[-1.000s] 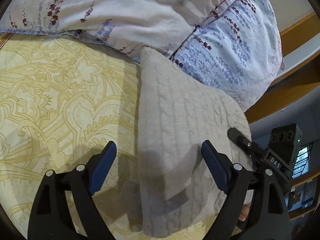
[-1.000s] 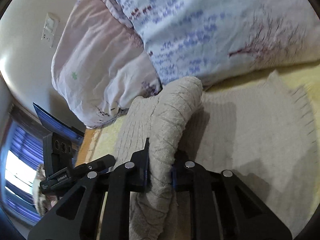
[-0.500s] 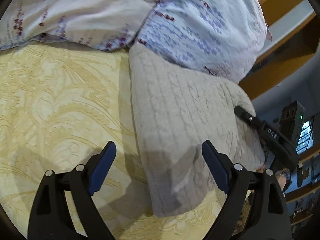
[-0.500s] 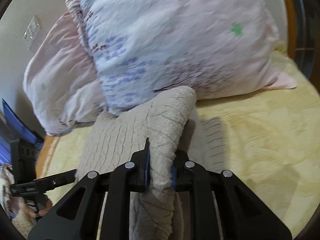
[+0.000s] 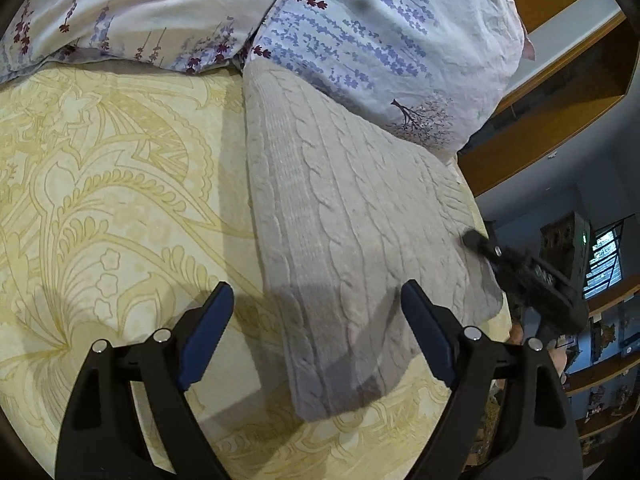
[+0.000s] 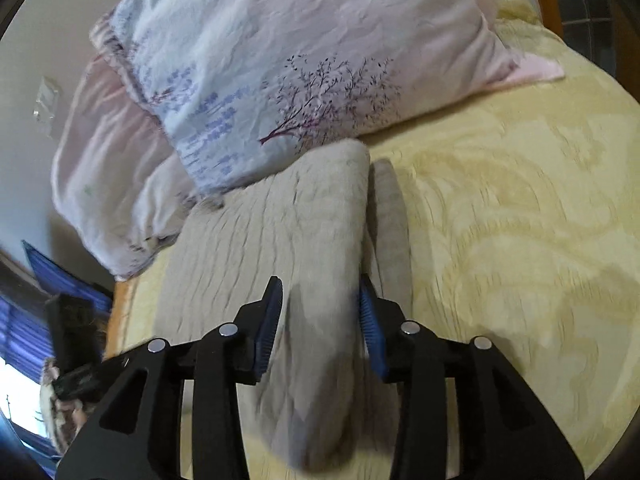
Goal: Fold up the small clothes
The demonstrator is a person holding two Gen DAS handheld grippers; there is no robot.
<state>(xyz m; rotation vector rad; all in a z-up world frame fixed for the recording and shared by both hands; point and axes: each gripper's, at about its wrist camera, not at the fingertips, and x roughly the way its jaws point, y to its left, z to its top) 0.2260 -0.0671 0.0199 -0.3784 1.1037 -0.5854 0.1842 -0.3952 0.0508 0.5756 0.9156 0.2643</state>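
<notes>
A beige cable-knit garment (image 5: 352,216) lies folded on the yellow patterned bedspread (image 5: 100,208), its far end against the pillows. My left gripper (image 5: 316,320) is open and empty, hovering above the garment's near left edge. In the right wrist view the garment (image 6: 260,240) lies folded over, with a lower layer (image 6: 390,216) showing along its right side. My right gripper (image 6: 320,312) is open, its blue pads either side of the folded edge without pinching it. The right gripper also shows in the left wrist view (image 5: 520,268) at the garment's right side.
Floral pillows (image 5: 360,32) lie stacked at the head of the bed, also in the right wrist view (image 6: 300,60). A wooden bed frame (image 5: 560,92) and shelves stand to the right. Open bedspread (image 6: 520,220) lies to the right of the garment.
My right gripper carried the garment's edge across over the body and then opened, letting it go. The garment now lies folded narrower. My left gripper stayed open and shifted slightly.
</notes>
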